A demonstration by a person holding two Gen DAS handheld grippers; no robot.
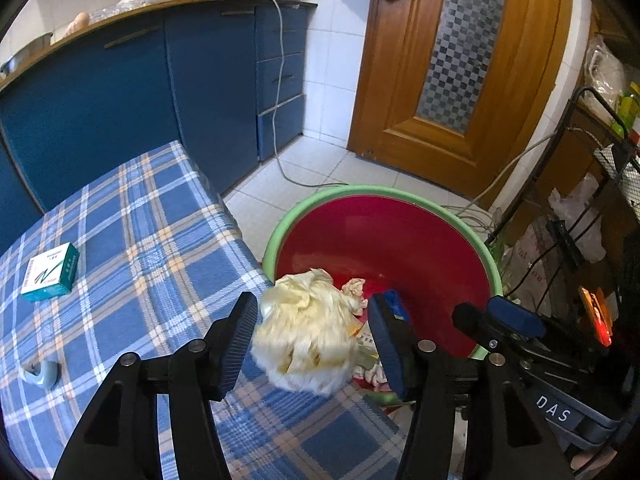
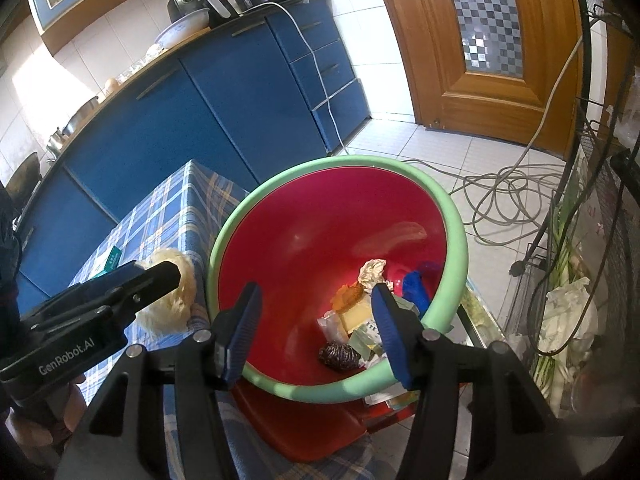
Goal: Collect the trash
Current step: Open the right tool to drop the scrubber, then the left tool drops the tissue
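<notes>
My left gripper (image 1: 312, 340) stood wide, its pads clear of the blurred pale crumpled wad (image 1: 306, 332) between them, at the near right table (image 1: 120, 220) edge beside the red bin (image 2: 320, 216). My right gripper (image 2: 316, 332) gaped empty over that bin's near green rim.

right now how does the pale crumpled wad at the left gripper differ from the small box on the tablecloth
The crumpled wad is pale yellow, rumpled and blurred, loose between the open left gripper pads at the table edge. The small box is teal and white, crisp-edged, lying flat on the checked tablecloth. Neither is in the bin yet.
</notes>
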